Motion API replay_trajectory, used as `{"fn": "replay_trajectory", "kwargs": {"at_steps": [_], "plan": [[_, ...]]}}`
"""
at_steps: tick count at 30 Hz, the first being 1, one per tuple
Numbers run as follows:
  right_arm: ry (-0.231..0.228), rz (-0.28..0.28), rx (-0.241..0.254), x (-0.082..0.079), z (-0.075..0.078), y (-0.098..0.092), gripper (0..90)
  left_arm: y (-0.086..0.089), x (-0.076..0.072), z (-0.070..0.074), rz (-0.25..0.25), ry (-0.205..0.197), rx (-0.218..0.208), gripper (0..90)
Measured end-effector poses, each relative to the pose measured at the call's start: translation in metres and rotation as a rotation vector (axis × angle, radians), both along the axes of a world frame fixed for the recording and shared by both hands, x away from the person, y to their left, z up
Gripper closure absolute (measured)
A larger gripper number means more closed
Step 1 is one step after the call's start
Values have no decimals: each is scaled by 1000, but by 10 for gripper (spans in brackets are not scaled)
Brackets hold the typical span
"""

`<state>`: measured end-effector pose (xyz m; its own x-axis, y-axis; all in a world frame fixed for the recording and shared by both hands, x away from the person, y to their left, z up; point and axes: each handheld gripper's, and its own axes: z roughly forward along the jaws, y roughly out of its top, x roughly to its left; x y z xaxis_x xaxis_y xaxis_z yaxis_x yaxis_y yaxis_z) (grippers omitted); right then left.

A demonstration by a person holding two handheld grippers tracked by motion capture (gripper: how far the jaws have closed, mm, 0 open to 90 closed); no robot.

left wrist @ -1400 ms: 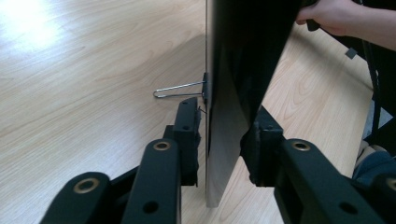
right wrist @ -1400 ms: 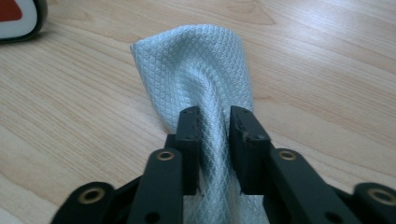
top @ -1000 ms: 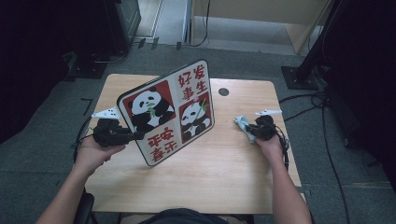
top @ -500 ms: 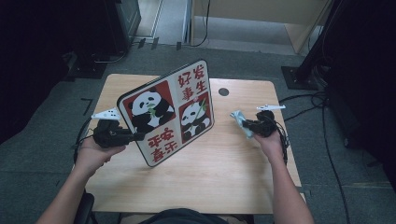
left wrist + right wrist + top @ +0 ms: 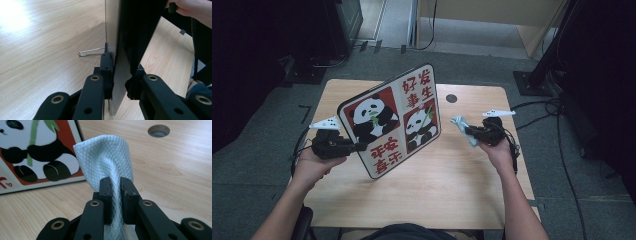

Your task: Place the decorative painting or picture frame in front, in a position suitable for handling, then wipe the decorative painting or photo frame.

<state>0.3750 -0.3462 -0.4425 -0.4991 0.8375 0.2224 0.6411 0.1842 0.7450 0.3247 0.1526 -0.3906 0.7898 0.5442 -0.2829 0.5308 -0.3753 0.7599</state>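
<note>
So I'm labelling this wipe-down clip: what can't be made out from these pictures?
- Panda board: the back face is dark in the left gripper view, turned away in the high view.
- Cloth: its lower part is hidden behind the right gripper.
- Wire clip: its attachment is hidden by the board edge.

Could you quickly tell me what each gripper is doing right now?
Left gripper: shut on the panda board.
Right gripper: shut on the cloth.

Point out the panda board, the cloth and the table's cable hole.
panda board [image 5: 389,120]: high view, middle of the printed face.
cloth [image 5: 107,157]: right gripper view, bunched top above the jaws.
cable hole [image 5: 158,130]: right gripper view, centre of the round opening in the table top.
</note>
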Motion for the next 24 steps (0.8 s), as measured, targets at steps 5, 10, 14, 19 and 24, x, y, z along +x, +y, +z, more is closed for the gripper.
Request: {"fn": "replay_trajectory", "kwargs": {"at_steps": [5,10,14,19,24], "plan": [[-30,15,27,-3,12,5,811,-1,-1,0,-2,-1,0,789],[-36,23,21,-2,17,8,811,-1,-2,0,-2,-3,2,790],[-43,37,30,1,30,15,810,-1,-3,1,-3,-2,4,790],[-78,62,35,3,50,23,811,-1,-5,1,-3,-2,4,791],[-102,78,42,5,68,30,810,0,-7,1,-7,-5,4,790]]}}
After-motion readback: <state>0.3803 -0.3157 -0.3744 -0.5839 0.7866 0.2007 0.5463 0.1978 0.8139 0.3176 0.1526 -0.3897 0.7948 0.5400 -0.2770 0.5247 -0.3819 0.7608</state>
